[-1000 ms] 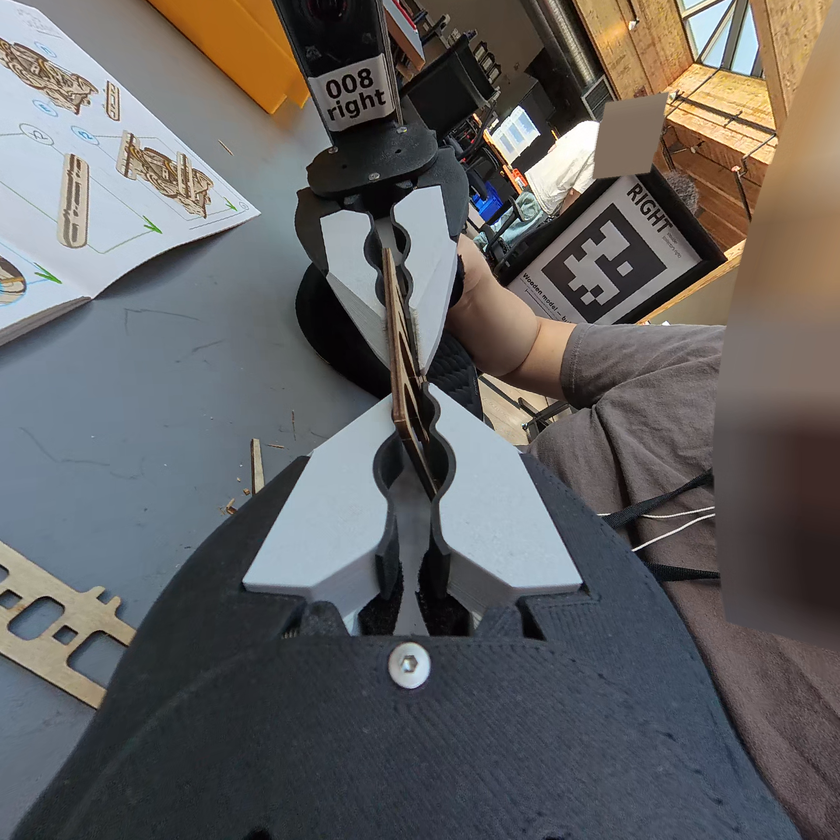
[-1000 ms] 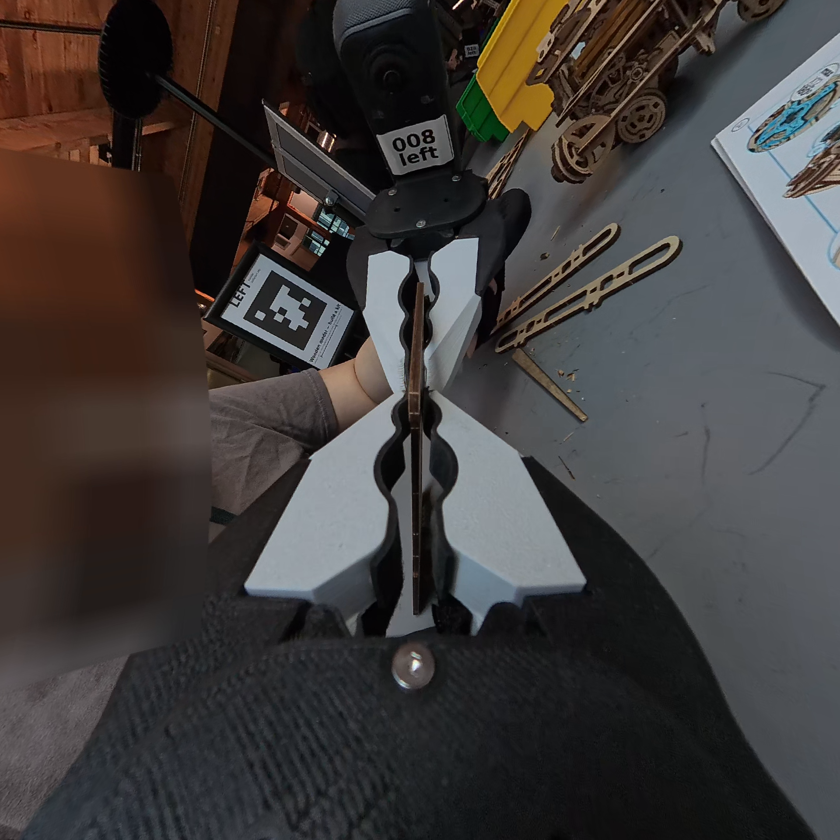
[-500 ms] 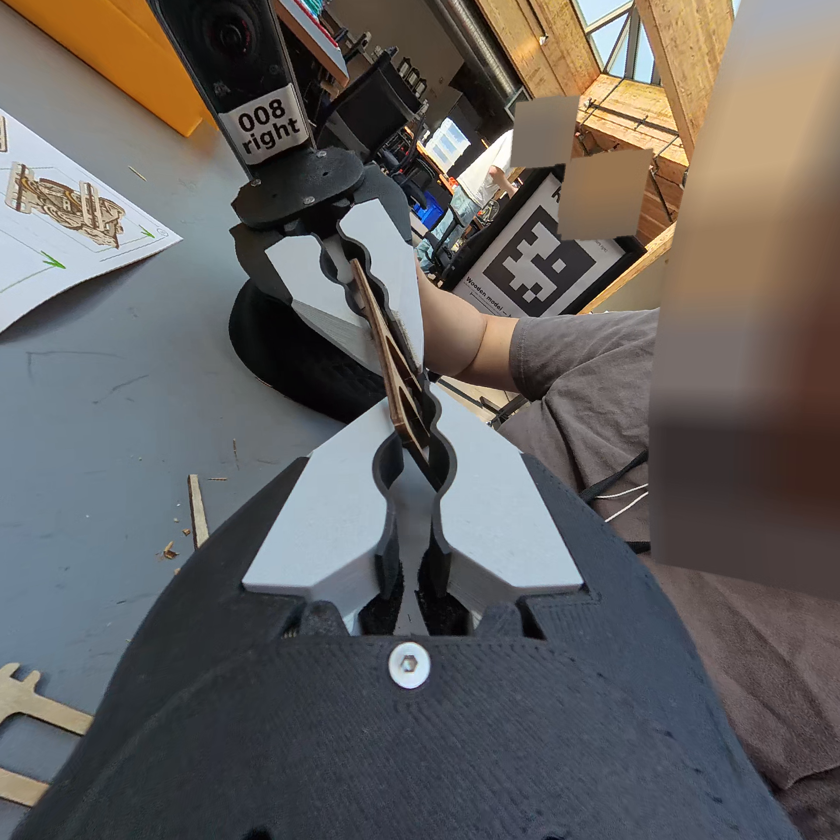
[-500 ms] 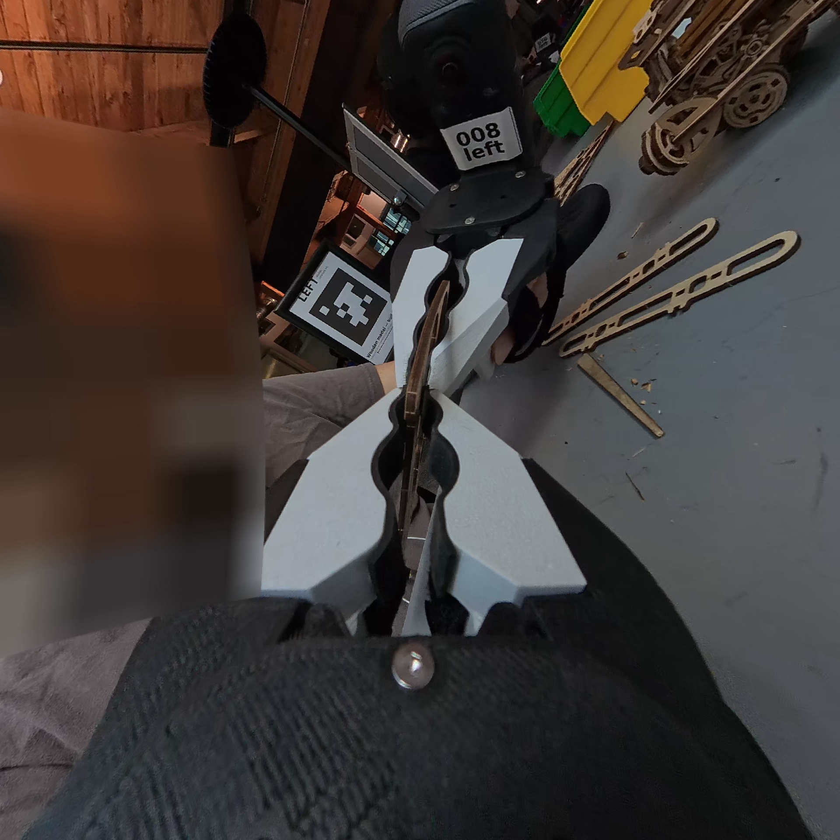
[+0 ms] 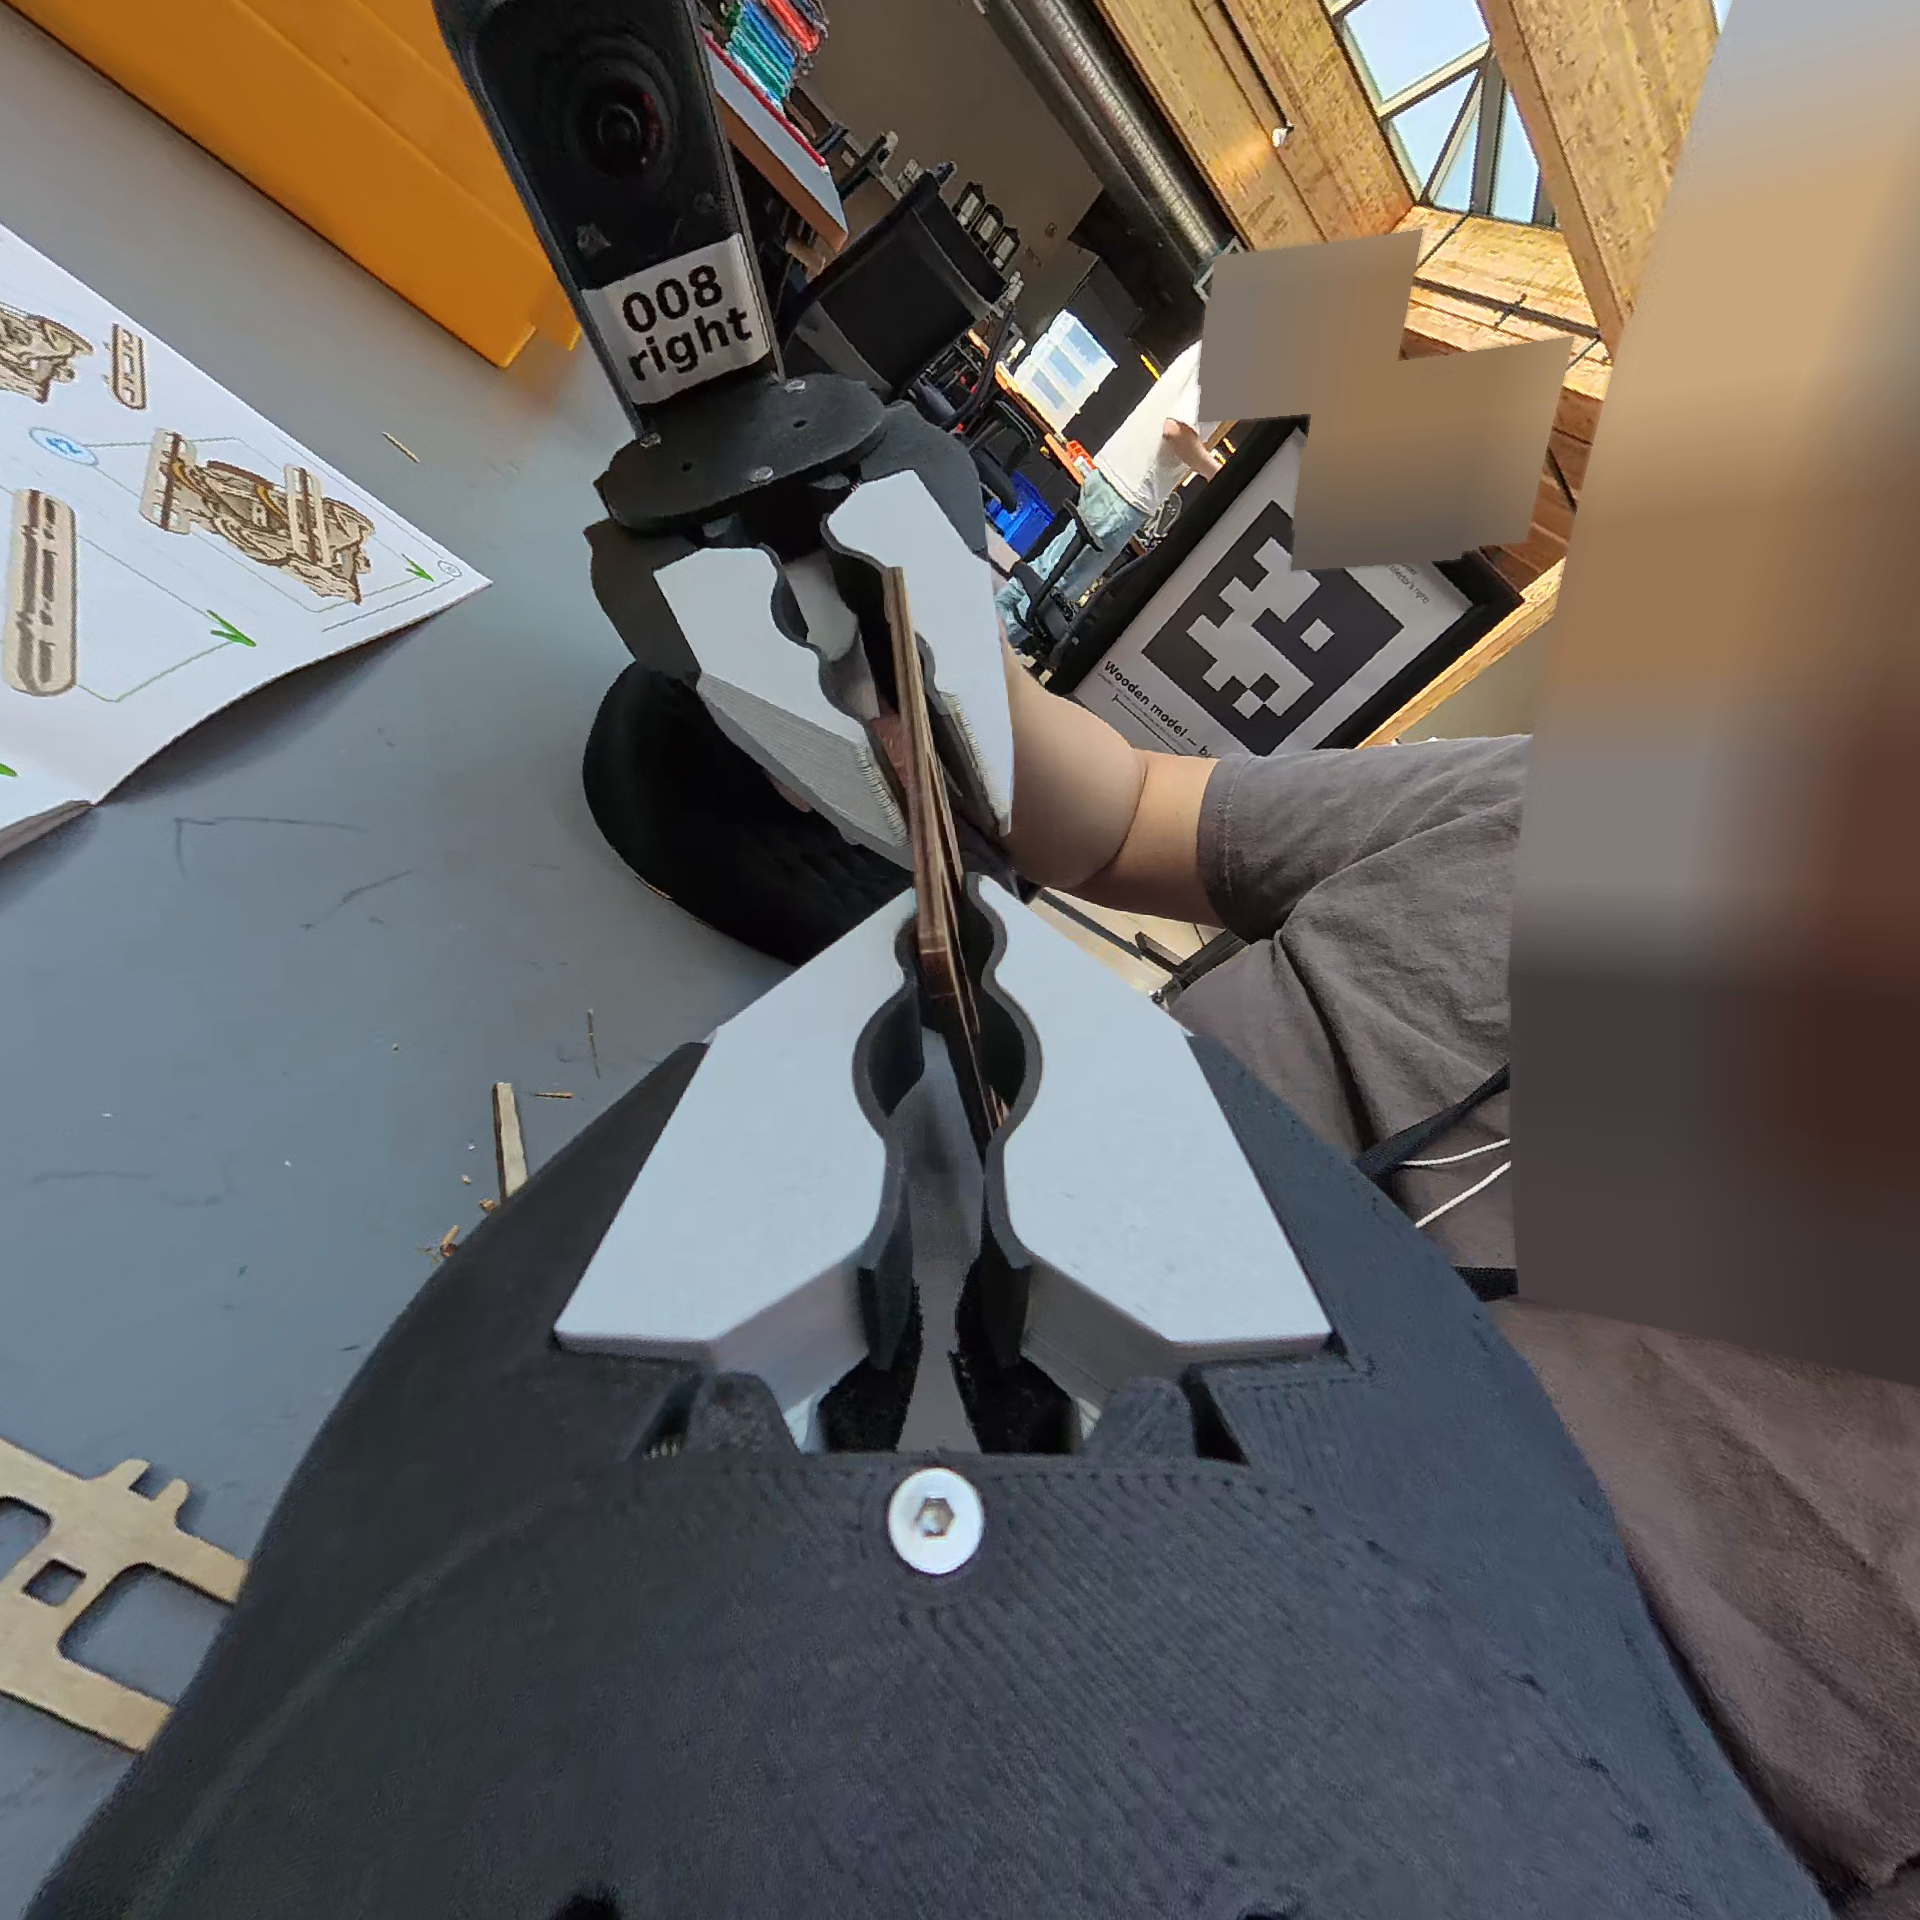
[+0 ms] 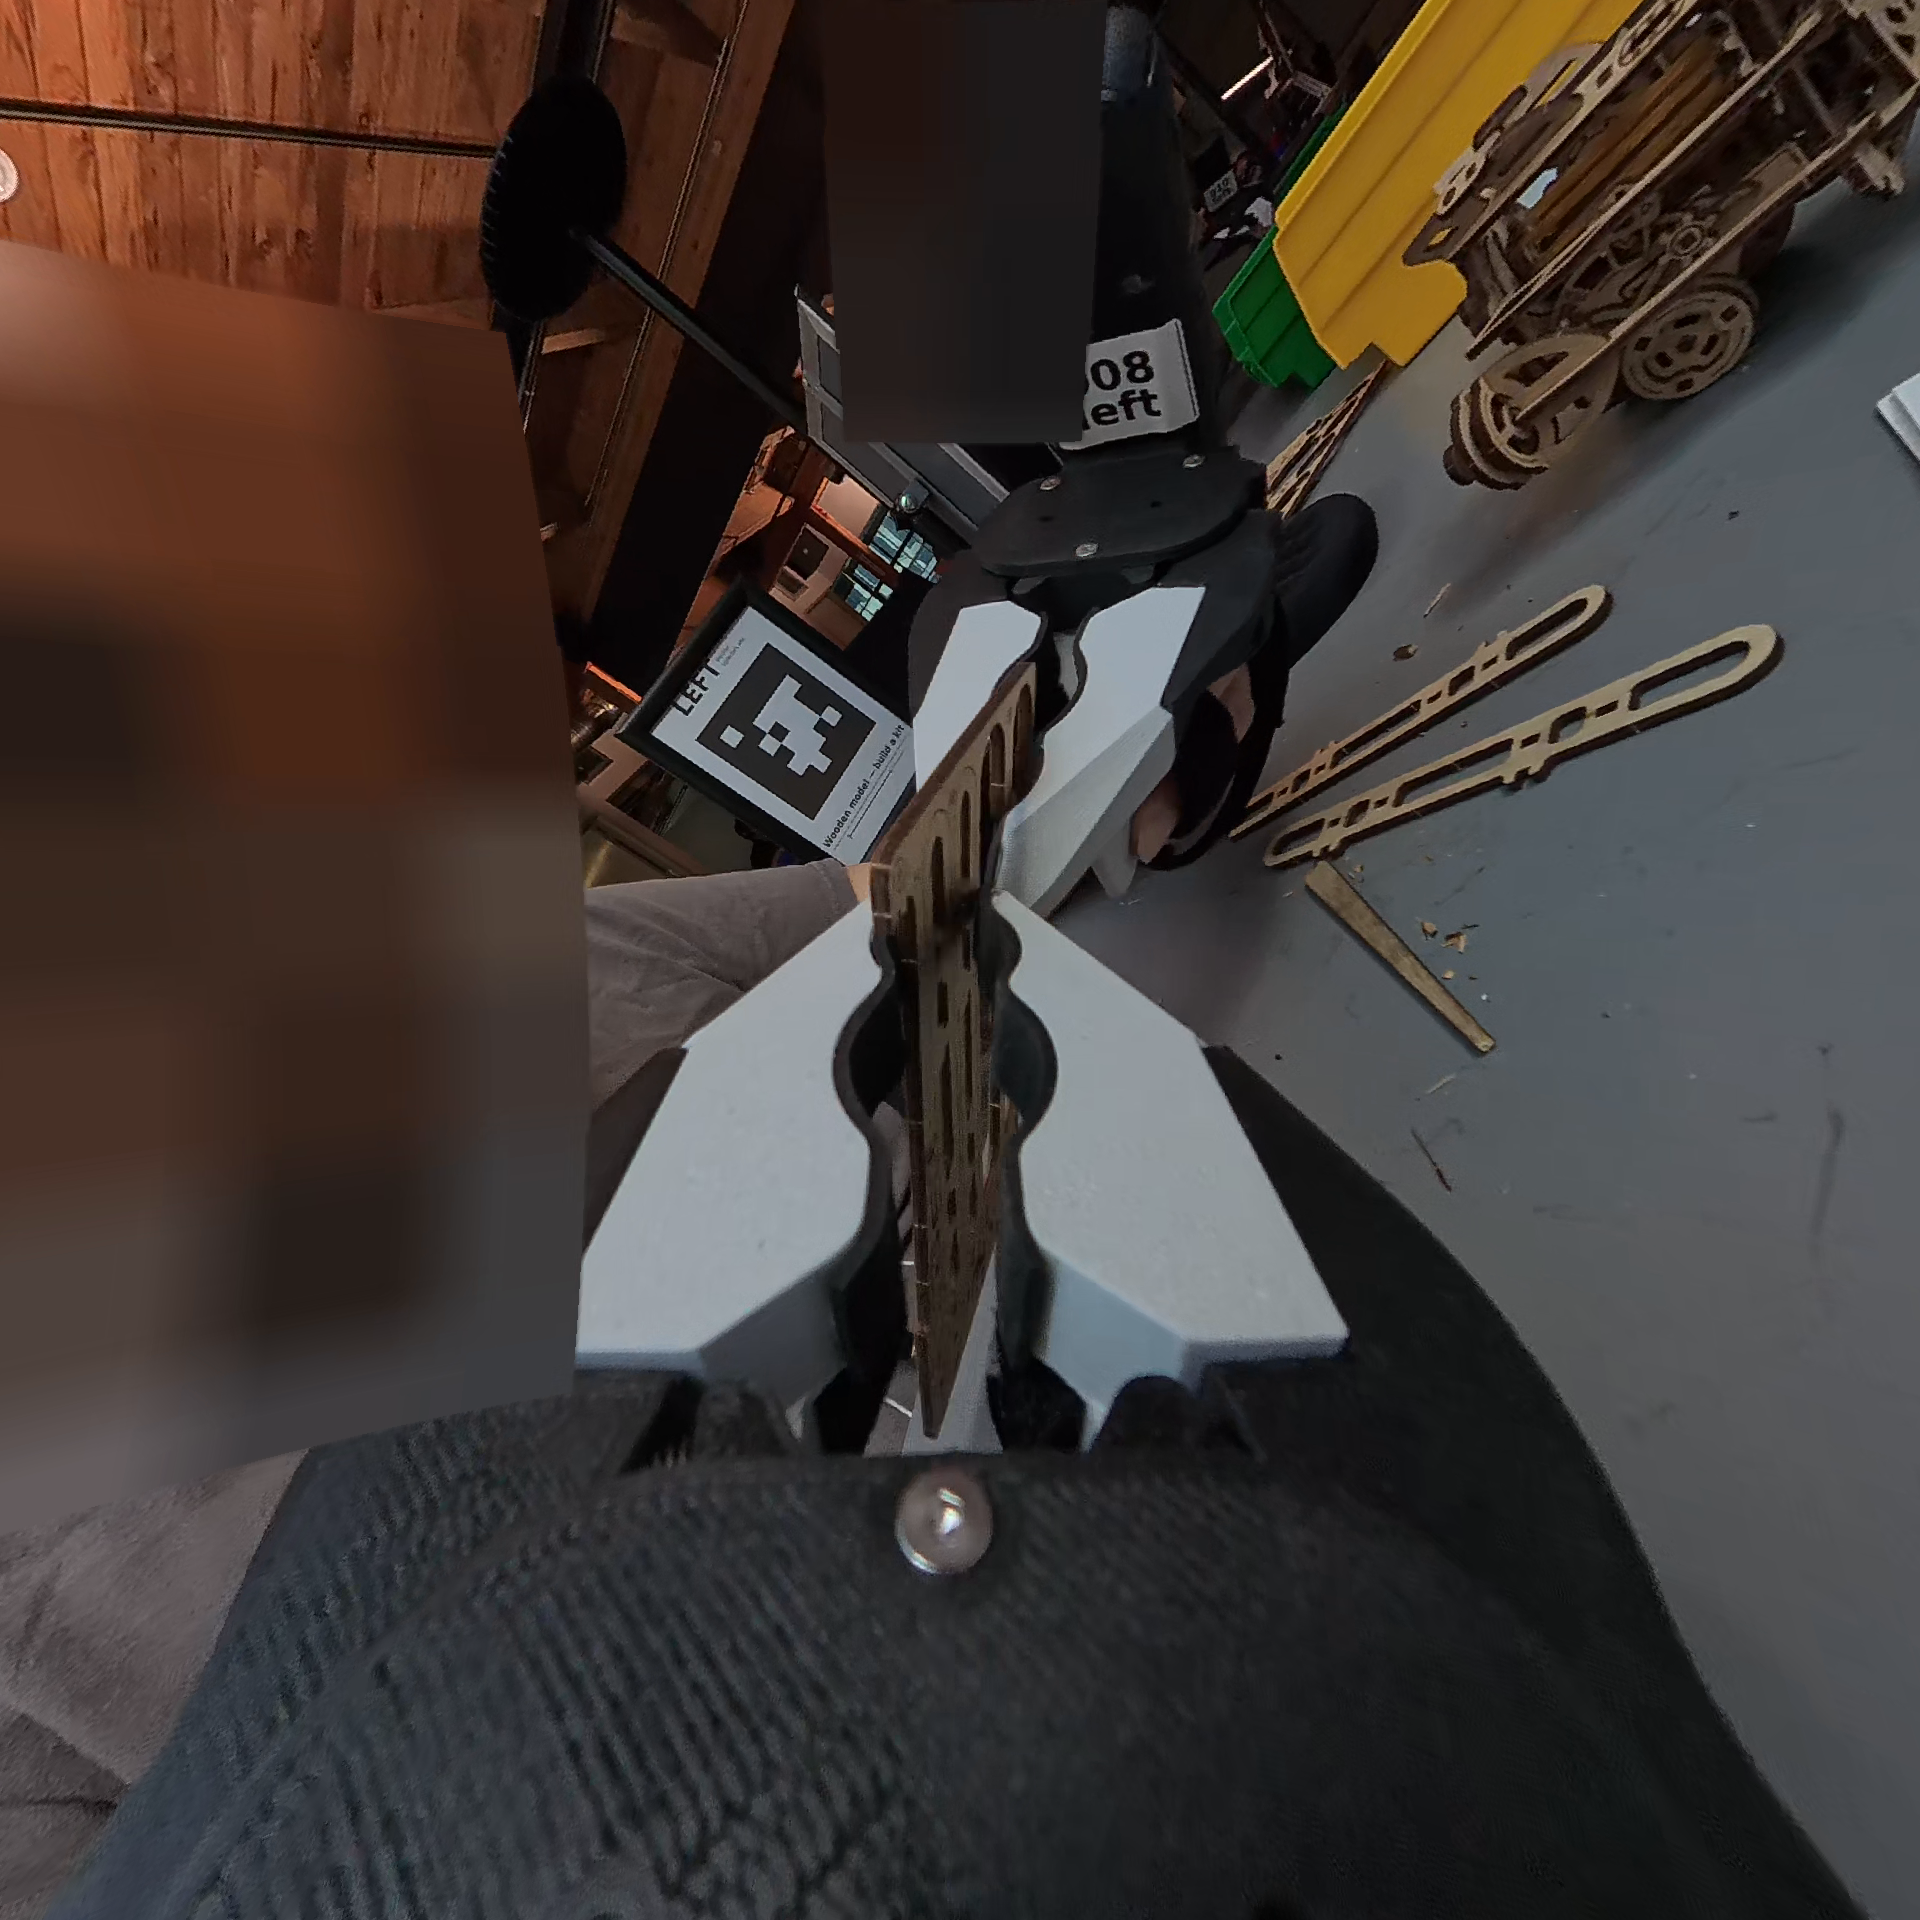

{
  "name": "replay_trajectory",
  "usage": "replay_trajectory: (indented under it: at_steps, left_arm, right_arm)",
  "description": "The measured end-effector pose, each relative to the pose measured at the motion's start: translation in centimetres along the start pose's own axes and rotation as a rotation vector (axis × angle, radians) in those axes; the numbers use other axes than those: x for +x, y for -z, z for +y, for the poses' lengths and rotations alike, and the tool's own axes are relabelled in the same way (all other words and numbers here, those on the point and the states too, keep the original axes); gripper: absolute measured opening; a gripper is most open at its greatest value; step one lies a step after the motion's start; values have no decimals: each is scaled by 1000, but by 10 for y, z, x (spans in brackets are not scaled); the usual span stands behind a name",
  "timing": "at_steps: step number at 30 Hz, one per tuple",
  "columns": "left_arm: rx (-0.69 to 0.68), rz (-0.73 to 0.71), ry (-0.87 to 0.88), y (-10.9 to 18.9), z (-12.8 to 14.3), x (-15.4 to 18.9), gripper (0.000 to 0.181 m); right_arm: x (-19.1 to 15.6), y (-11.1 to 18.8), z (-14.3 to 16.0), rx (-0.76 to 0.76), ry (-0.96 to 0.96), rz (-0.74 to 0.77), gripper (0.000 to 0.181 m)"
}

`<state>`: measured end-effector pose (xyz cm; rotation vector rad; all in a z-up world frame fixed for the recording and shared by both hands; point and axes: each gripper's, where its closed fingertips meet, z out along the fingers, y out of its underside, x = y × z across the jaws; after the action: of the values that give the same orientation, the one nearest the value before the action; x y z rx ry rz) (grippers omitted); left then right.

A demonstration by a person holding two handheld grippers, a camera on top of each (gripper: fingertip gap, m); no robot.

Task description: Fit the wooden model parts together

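A thin flat wooden part (image 5: pixel 920 748) with arched slots spans between my two grippers, which face each other tip to tip above the grey table (image 5: pixel 312 935). My left gripper (image 5: pixel 951 909) is shut on its near end. My right gripper (image 5: pixel 940 821) holds the far end. In the right wrist view the part (image 6: pixel 956 1039) runs deep between my right gripper's (image 6: pixel 940 930) fingers, twisted so its slotted face shows. My left gripper (image 6: pixel 1018 883) grips its far end there.
An instruction booklet (image 5: pixel 208 571) and an orange bin (image 5: pixel 312 156) lie to the left, with a cut-out wooden sheet (image 5: pixel 83 1621) nearby. Two long slotted strips (image 6: pixel 1507 758), a stick (image 6: pixel 1392 966), a built wooden model (image 6: pixel 1662 208) and a yellow bin (image 6: pixel 1382 208) are on the right. A person's arm (image 5: pixel 1091 790) is close.
The wooden part was edge-on in the right wrist view and now shows its slotted face. Both grippers have stayed tip to tip and tilted relative to each other.
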<state>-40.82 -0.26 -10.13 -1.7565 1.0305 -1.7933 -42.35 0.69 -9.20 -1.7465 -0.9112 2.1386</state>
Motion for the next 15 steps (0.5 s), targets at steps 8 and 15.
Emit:
replay_trajectory:
  at_steps: [8, 15]
  left_arm:
    - [4, -99, -22, 6, -2, -13, 0]
    - [4, -130, -9, 8, -2, -18, 0]
  right_arm:
    - [16, 16, -8, 2, 94, 185, 13]
    - [22, 20, -6, -24, 117, 254, 15]
